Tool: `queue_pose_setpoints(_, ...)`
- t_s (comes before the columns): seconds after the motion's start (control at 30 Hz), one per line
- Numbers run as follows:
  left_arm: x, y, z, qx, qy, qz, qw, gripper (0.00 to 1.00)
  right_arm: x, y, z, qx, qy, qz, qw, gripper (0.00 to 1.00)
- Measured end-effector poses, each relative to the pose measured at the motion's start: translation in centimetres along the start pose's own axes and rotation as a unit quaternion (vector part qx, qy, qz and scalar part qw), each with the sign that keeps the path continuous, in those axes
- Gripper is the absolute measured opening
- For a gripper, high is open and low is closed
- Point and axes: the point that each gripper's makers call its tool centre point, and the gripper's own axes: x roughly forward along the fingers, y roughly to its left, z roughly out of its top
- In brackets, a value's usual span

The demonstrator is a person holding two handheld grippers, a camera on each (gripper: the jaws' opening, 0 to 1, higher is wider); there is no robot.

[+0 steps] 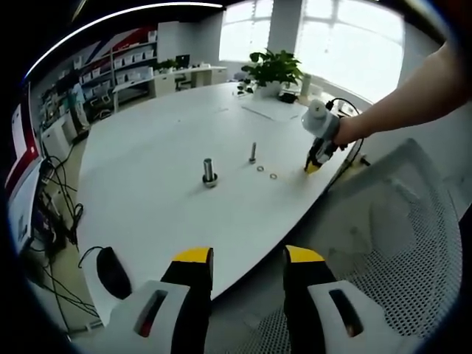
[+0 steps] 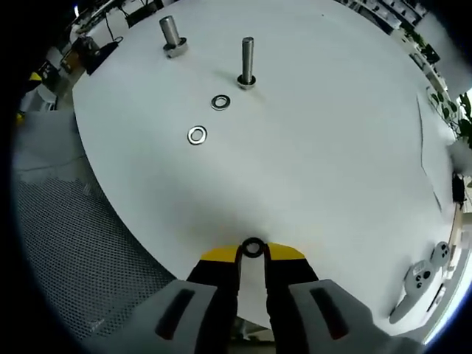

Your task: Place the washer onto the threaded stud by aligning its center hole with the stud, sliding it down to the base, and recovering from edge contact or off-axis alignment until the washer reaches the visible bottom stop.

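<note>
In the right gripper view, a small dark metal ring washer (image 2: 253, 248) is seen pinched between the yellow-tipped jaws of the right gripper (image 2: 253, 251), which are closed on it just above the near edge of the white rounded bench (image 2: 332, 147). Farther along the bench, two more silver flat washers lie loose: one (image 2: 197, 135) nearer, another (image 2: 220, 102) just beside the base of a slim upright threaded steel stud (image 2: 246, 60). Beyond and to the left of it, a thicker short steel post on a round base (image 2: 170, 35) stands apart from the stud. At the bench's right edge, white handheld controllers (image 2: 422, 280) are lying. In the left gripper view, the left gripper (image 1: 248, 259) is held off the near edge of the bench with its yellow-tipped jaws spread wide and nothing between them; a grey mesh chair back (image 1: 413, 243) is seen at the right. Across the bench, the right gripper is visible in a person's hand (image 1: 346, 131), tip down at the bench edge near the washers. At the far end a green potted plant (image 1: 274, 70) is standing before bright windows.
</note>
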Motion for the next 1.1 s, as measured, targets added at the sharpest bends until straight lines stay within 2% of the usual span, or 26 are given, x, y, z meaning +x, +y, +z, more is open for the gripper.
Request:
queue_pose_setpoints(0.13, 0.0, 0.0, 0.0, 0.001, -0.001, 0.0, 1.0, 0.36, -0.1, -0.1, 0.0, 0.033, -0.017, -0.003, 0.9993, 0.15)
queue_pose_setpoints(0.33, 0.0, 0.1, 0.0, -0.001, -0.001, 0.001, 1.0, 0.36, -0.2, 0.3, 0.2, 0.02, -0.039, -0.031, 0.9986, 0.14)
queue_pose_setpoints(0.43, 0.0, 0.1, -0.1, 0.001, 0.001, 0.001, 1.0, 0.36, -0.1, 0.0, 0.3, 0.032, -0.047, -0.032, 0.9979, 0.14)
queue_pose_setpoints(0.53, 0.0, 0.1, -0.1, 0.002, 0.001, 0.002, 1.0, 0.36, 0.0, -0.1, 0.4, 0.037, -0.048, -0.031, 0.9977, 0.14)
queue_pose_setpoints(0.73, 0.0, 0.1, -0.1, 0.003, 0.002, 0.003, 1.0, 0.36, 0.0, 0.6, 1.1, 0.022, -0.038, -0.026, 0.9987, 0.14)
queue_pose_setpoints(0.93, 0.0, 0.2, -0.2, 0.004, 0.002, 0.006, 1.0, 0.36, -0.4, 0.9, 2.8, 0.002, -0.05, -0.024, 0.9984, 0.14)
queue_pose_setpoints(1.1, -0.1, 0.2, -0.1, 0.004, 0.0, 0.006, 1.0, 0.36, -1.6, 0.5, 5.3, -0.005, -0.078, -0.028, 0.9966, 0.14)
